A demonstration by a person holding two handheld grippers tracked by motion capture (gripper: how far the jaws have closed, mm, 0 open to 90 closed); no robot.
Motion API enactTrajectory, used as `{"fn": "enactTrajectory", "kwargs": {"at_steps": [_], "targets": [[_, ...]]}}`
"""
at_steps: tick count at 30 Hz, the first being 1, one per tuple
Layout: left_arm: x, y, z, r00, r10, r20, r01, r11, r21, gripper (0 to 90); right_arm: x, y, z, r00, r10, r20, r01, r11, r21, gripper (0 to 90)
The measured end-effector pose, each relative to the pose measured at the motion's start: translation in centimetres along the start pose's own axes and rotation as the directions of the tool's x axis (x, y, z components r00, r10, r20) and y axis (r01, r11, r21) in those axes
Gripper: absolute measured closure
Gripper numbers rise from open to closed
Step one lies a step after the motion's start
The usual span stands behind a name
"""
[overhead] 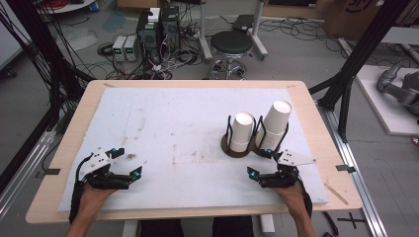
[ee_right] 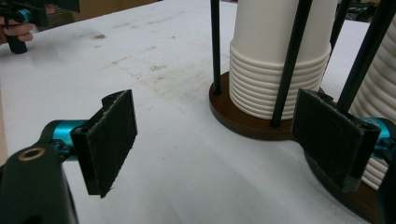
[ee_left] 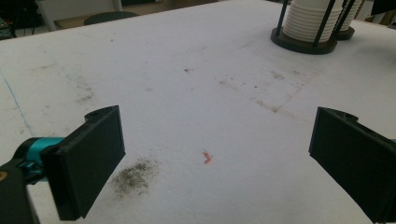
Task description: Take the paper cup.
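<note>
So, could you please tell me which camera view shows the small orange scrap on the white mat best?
The left gripper view: the orange scrap lies close between the open jaws, beside a dark smudge. At the high view's distance I cannot pick it out; the right gripper view faces the cup stacks.

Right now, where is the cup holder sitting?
In the high view the cup holder stands right of the table's centre on the white mat, just ahead of the right gripper.

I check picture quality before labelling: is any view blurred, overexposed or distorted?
High view: even light, soft shadows, table edges bowed by the wide lens. Left gripper view: mat bright, nearly washed out at the top, jaws a little soft. Right gripper view: cups sharp, far hand blurry.
</note>
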State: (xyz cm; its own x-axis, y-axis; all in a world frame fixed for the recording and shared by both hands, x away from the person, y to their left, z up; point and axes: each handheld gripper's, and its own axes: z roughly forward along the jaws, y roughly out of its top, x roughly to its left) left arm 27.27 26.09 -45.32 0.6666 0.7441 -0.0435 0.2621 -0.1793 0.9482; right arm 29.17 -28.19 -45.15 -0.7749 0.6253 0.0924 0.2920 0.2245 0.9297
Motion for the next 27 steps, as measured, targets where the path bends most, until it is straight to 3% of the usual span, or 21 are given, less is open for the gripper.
{"fn": "enactTrajectory", "kwargs": {"at_steps": [3,4,7,13,24,27], "targets": [[0.0,0.0,0.0,1.0,-0.001,0.001,0.001,1.0,0.001,3.3,-0.1,0.1,0.0,1.0,-0.005,-0.005,0.005,1.0,0.002,14.9],[0.0,0.0,0.0,1.0,-0.001,0.0,0.001,1.0,0.002,3.3,0.0,0.2,-0.2,0.9999,-0.011,-0.011,0.011,1.0,0.028,14.9],[0.0,0.0,0.0,1.0,0.001,0.007,-0.001,1.0,0.005,3.4,0.0,1.1,-1.0,0.9998,-0.012,-0.014,0.012,1.0,0.009,14.9],[0.1,0.0,0.0,0.9999,-0.005,0.014,0.005,1.0,0.004,3.3,0.2,4.5,-3.3,0.999,-0.027,-0.035,0.026,0.999,-0.029,14.9],[0.2,0.0,0.0,0.9998,-0.019,0.011,0.019,0.9998,0.003,3.3,-0.7,10.5,-6.6,0.9979,-0.062,-0.021,0.062,0.998,-0.021,14.9],[0.2,0.0,0.0,0.9997,-0.02,0.013,0.02,0.9998,0.007,3.3,-0.9,11.4,-7.0,0.9975,-0.068,-0.02,0.068,0.998,-0.01,14.9]]}}
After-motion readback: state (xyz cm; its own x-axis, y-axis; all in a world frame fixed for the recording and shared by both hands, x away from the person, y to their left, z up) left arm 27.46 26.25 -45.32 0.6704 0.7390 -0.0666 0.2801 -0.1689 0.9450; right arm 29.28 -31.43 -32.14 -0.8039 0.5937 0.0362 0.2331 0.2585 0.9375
